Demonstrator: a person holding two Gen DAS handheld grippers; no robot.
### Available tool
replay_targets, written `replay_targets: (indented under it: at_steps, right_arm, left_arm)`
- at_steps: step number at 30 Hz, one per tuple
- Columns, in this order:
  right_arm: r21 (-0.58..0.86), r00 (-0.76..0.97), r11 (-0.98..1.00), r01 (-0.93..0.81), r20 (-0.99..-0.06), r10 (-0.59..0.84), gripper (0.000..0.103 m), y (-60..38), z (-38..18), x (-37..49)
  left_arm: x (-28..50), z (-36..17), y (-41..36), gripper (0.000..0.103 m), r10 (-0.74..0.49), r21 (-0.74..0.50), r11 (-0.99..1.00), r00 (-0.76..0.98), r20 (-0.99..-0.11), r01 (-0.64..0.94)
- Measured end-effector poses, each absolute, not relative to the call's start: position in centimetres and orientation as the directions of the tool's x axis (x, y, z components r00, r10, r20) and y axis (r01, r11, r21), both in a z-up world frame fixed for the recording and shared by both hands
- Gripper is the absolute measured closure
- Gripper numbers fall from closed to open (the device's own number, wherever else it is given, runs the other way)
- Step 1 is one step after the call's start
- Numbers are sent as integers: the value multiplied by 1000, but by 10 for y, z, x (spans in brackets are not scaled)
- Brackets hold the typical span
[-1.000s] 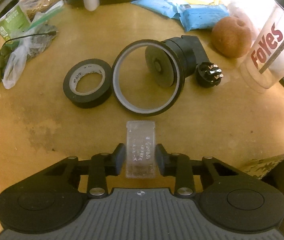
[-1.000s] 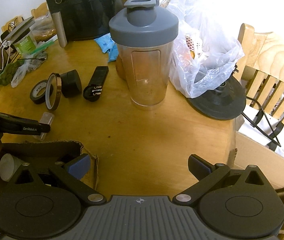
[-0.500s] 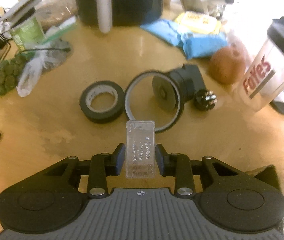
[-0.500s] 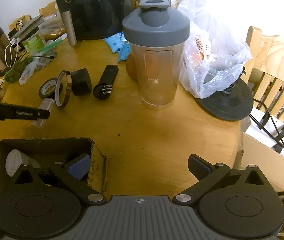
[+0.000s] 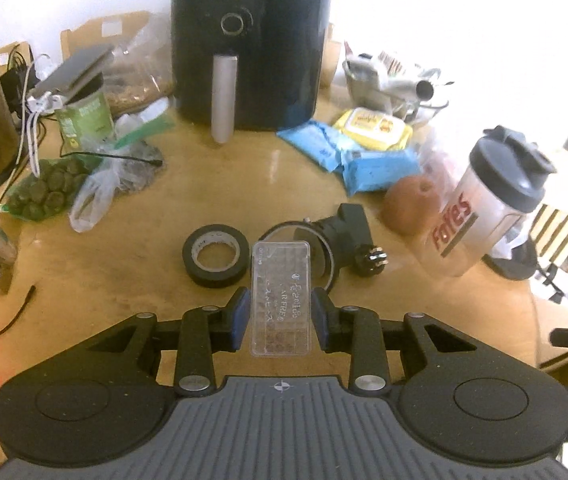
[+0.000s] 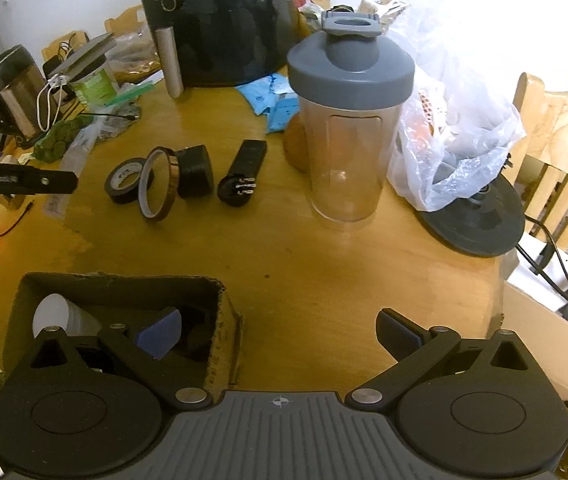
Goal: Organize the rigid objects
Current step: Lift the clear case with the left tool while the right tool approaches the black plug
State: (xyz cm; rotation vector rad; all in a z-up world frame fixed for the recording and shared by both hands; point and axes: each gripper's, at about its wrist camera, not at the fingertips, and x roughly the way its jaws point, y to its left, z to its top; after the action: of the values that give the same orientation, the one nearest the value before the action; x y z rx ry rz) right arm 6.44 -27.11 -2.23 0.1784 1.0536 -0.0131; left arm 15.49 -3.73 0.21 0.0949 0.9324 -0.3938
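the left gripper (image 5: 280,314) has its fingers (image 5: 239,312) clamped on the long sides of a clear plastic case (image 5: 280,298), which is held off the wooden surface (image 5: 124,280) and projects forward beyond the pads. the right gripper (image 6: 280,330) has its fingers (image 6: 397,332) spread wide apart and holds nothing; it hangs beside the open cardboard box (image 6: 124,284) at the near edge of the surface.

hazards from this state:

- slip of the case. the pads contact only the rear part of its smooth side walls, and most of its length overhangs forward. a fast swing or a tilt of the wrist could let it pivot or slide out and fall onto the surface.
- damage to the case. it appears thin-walled, and added squeeze could flex it or pop it open if it has a lid; its contents cannot be told.
- collision at the box. the box already holds a white cup-like item (image 6: 58,316) and darker objects. the right gripper sits just beside its opening, so the two tools could foul each other if both converge there.
- rim strike. the overhanging end could catch the box wall on a low approach.
- disturbance of remaining items. the black tape roll (image 5: 214,256), the thin ring (image 6: 156,188) standing on edge, the black cylinder (image 6: 194,172) and the black connector (image 6: 244,176) lie close together; the ring would likely roll if knocked.
- the shaker bottle (image 6: 349,120) stands tall near the middle and could tip if an arm sweeps past.
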Motion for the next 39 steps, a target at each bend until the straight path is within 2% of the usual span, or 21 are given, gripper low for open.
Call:
replay_targets:
  at_steps: [12,22,24,31,39]
  right_arm:
    - [138,514,989,51,-853,92,1,-256,-21,70]
    - [129,540,992,-2,-834,109,2,-242,-23,90]
    - [121,547,993,-16,-830,110,8,-240,-23,95]
    - [105,560,993,-61,-820,122,12,-236,-29,118]
    - [58,545,990,-126,-830,118,21,-224,-45,150]
  left_arm:
    - [106,23,-10,70,-318,-129,925,541,-779,358]
    - [82,31,13,70,-305,-180,946,549,-778,271]
    - [79,32,16,70,-298,-183,950,554,-778,254]
    - [74,33,28,70,-282,-193,958,560,-779,214]
    - [73,31,39,70,-264,-203,964,562,-784,171]
